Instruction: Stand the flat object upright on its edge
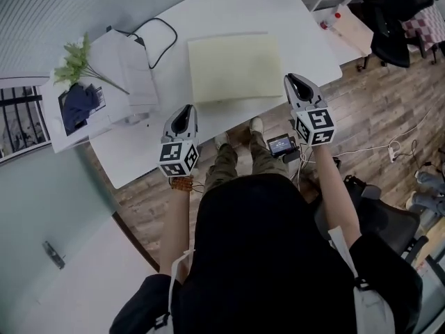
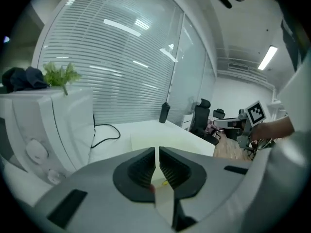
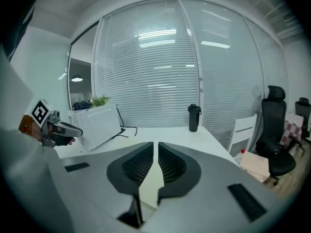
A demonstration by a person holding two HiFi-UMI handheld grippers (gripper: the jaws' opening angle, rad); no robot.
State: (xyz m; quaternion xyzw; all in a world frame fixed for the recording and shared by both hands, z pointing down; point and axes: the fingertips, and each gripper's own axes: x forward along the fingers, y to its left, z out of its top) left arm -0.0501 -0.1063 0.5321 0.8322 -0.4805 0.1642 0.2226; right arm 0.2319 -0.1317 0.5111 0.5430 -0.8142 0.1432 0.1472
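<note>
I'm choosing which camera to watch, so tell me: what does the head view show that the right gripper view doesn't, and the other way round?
Only the head view: the person's legs and shoes below the table edge, and the marker cube on the right gripper. Only the right gripper view: that gripper's ribbed pads close up, jaws together, nothing between them. Both: the white table, the white box with the green plant, and the left gripper.

Sheet (image 1: 235, 68) on table (image 1: 229, 11), box (image 1: 131, 65) L.
</note>
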